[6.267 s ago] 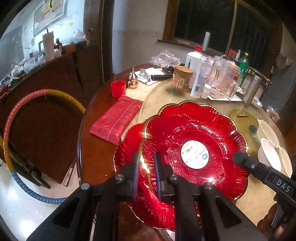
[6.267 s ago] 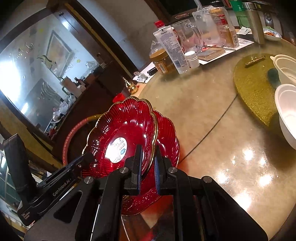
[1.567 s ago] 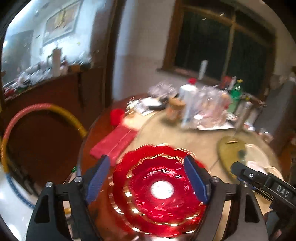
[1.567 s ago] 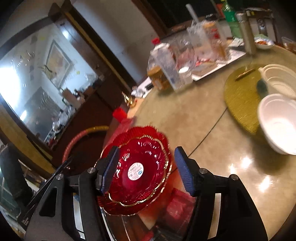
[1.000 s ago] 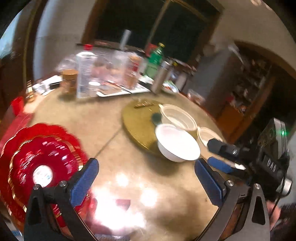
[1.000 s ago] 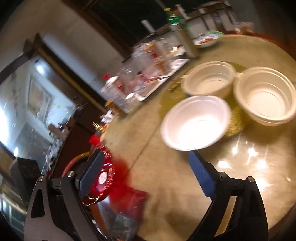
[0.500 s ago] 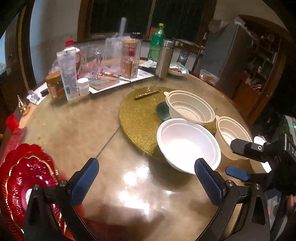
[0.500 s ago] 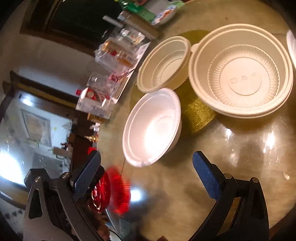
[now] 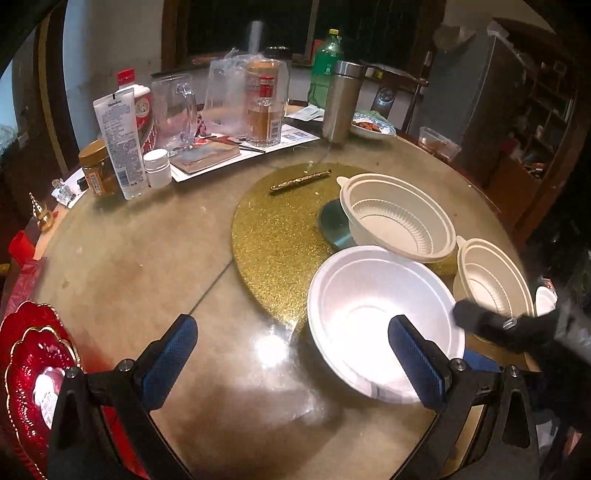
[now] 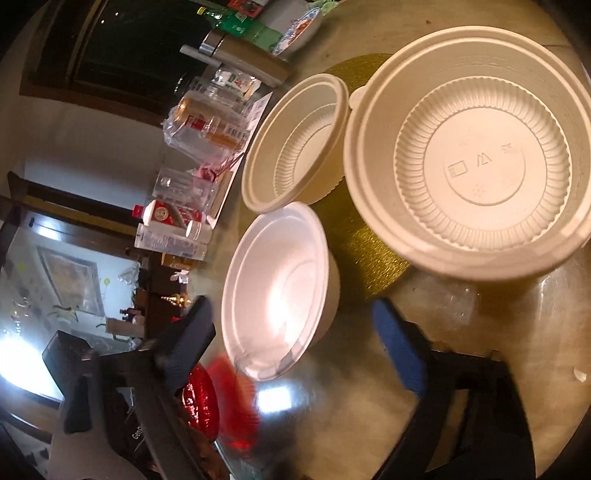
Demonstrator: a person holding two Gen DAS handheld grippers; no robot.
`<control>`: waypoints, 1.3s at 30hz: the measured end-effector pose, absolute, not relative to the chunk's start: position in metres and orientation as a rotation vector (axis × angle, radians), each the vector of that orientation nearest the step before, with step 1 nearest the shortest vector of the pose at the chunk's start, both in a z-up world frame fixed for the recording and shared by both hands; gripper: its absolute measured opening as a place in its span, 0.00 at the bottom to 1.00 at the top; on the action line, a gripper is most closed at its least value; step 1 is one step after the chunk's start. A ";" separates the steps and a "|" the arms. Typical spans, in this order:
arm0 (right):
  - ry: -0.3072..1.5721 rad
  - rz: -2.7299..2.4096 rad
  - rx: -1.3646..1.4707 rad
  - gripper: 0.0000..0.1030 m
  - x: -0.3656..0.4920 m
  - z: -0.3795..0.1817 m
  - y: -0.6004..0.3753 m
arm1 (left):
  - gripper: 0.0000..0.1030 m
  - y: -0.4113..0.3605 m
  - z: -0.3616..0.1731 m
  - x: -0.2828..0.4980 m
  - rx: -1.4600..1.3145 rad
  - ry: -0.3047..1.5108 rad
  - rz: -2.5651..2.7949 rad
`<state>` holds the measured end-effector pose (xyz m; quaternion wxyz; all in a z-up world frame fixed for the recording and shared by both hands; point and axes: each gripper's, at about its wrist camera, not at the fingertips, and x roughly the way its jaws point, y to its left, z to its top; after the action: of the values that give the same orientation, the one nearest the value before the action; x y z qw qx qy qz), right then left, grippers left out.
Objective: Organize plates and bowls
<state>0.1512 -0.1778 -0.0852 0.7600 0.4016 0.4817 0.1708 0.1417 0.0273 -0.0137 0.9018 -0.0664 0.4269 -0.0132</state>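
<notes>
Table [image 9: 155, 258] — right claw [image 10: 295, 339] closing around white bowl [image 10: 280, 288], untouched.

My tongs have matt black plastic arms with blue textured pads [image 9: 415, 360]. The smooth white bowl [image 9: 373, 314] looks like foam; beside it, ribbed cream plastic bowls [image 10: 476, 155]. A glittery gold mat [image 9: 277, 236] lies on the glossy table [image 9: 147, 258]; glossy red plates [image 9: 33, 376] have gilt rims.

window [image 9: 236, 26]: dark | wall [image 9: 110, 48]: pale | shelves [image 9: 546, 107]: wooden
</notes>
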 end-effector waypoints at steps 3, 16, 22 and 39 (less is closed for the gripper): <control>1.066 0.367 0.853 0.62 0.157 -0.089 -0.174 | 0.93 0.026 -0.015 0.147 -0.130 0.879 -0.007; 1.044 0.355 0.802 0.16 0.163 -0.092 -0.170 | 0.12 0.015 -0.040 0.156 -0.114 0.981 -0.028; 1.035 0.356 0.789 0.11 0.161 -0.090 -0.170 | 0.11 0.014 -0.036 0.148 -0.094 0.968 -0.012; 1.000 0.350 0.685 0.11 0.132 -0.066 -0.155 | 0.12 0.021 -0.022 0.118 -0.086 0.910 -0.010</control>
<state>0.1324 -0.1549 -0.0656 0.8075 0.3203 0.4675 0.1637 0.1176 0.0213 -0.0219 0.8974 -0.0417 0.4392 -0.0047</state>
